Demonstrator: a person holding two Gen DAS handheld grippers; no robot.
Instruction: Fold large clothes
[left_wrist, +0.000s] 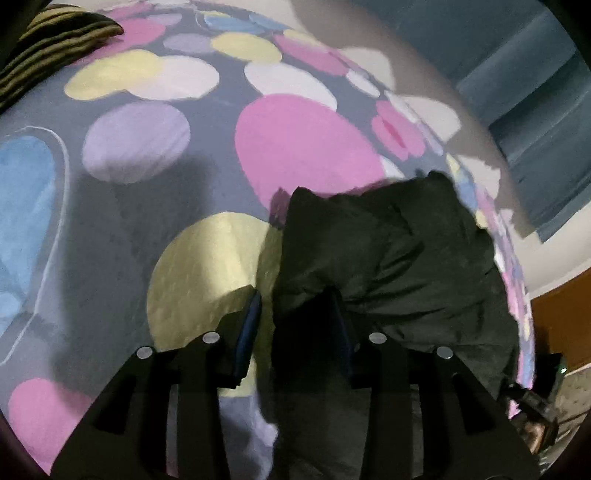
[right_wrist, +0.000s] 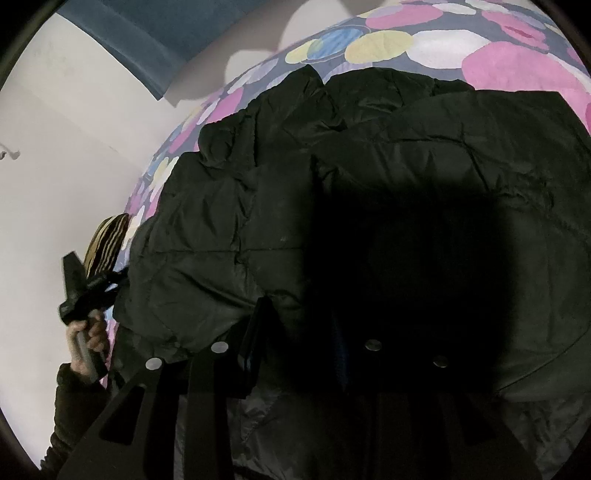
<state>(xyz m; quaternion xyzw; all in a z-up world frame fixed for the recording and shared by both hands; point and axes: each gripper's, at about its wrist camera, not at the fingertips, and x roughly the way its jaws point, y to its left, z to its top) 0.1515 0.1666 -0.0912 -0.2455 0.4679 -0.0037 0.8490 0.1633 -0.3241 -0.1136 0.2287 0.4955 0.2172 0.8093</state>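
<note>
On the bed's grey cover printed with pink, yellow and white circles (left_wrist: 177, 206), toward its right edge, lies the dark green quilted puffer jacket (right_wrist: 258, 206), bunched and puffed up. At the far left corner sits a striped olive and black cushion (left_wrist: 55, 40). The left gripper (left_wrist: 295, 306) has its fingers (left_wrist: 251, 328) set narrow with a fold of the jacket's hem between them. The right gripper (right_wrist: 299, 332) is buried in shadow over the jacket; its fingers (right_wrist: 255, 332) stand narrow on the dark fabric, though the grip itself cannot be made out.
</note>
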